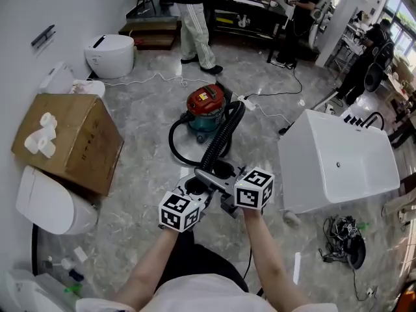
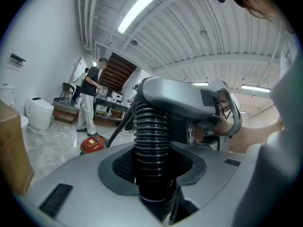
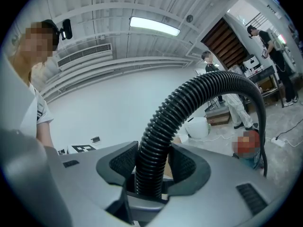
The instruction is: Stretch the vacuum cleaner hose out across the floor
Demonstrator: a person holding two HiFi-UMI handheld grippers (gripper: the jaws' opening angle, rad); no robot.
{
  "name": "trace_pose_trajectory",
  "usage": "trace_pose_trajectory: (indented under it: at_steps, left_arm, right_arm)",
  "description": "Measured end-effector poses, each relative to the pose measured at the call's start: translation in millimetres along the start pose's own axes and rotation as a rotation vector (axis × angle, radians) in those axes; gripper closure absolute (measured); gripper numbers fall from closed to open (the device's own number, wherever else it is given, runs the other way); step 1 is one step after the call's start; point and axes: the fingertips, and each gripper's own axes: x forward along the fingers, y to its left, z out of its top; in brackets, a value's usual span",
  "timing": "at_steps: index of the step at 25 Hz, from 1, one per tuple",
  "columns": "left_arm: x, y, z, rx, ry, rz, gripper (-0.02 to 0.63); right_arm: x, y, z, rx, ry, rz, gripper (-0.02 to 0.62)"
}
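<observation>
Left gripper: left gripper (image 1: 195, 188) sits low in front of the person, its marker cube towards them; in its own view (image 2: 154, 163) the jaws stand partly apart with both pads pressed on the ribbed black hose (image 2: 151, 141); it has a firm hold
Right gripper: right gripper (image 1: 224, 172) is just beside the left one and a little further along the hose; its view (image 3: 154, 167) shows the jaws wider apart, pads closed on the same hose (image 3: 189, 103), which arches up and over away from it
Hose: the hose (image 1: 222, 134) runs from the two grippers straight across the floor to the right side of the vacuum cleaner; a thinner black loop (image 1: 173, 142) curls on the floor to the cleaner's left
Vacuum cleaner: the vacuum cleaner (image 1: 206, 106), red on top and teal below, stands on the grey marble floor (image 1: 149, 116) ahead of the person; it also shows small in the left gripper view (image 2: 92, 144)
Surroundings: a tilted cardboard box (image 1: 71, 142) to the left; a white toilet (image 1: 109, 54) by the wall; a white bathtub (image 1: 338, 164) to the right; a tangle of cables (image 1: 341, 239) near it; a person in striped trousers (image 1: 195, 28) at the far benches
</observation>
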Motion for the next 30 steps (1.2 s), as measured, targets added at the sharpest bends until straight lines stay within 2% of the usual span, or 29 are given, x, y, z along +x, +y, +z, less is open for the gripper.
trace_pose_trajectory:
  at_steps: [6, 13, 30]
  left_arm:
    - [-10, -30, -24, -0.011, 0.016, -0.006, 0.439]
    - [-23, -40, -39, -0.009, 0.046, 0.0, 0.44]
    - [-58, -39, -32, -0.01, 0.043, 0.012, 0.44]
  right_arm:
    - [-25, 17, -24, 0.016, 0.003, -0.009, 0.397]
    - [-31, 29, -39, 0.045, -0.01, -0.004, 0.397]
    - [-16, 61, -37, 0.059, -0.011, 0.009, 0.397]
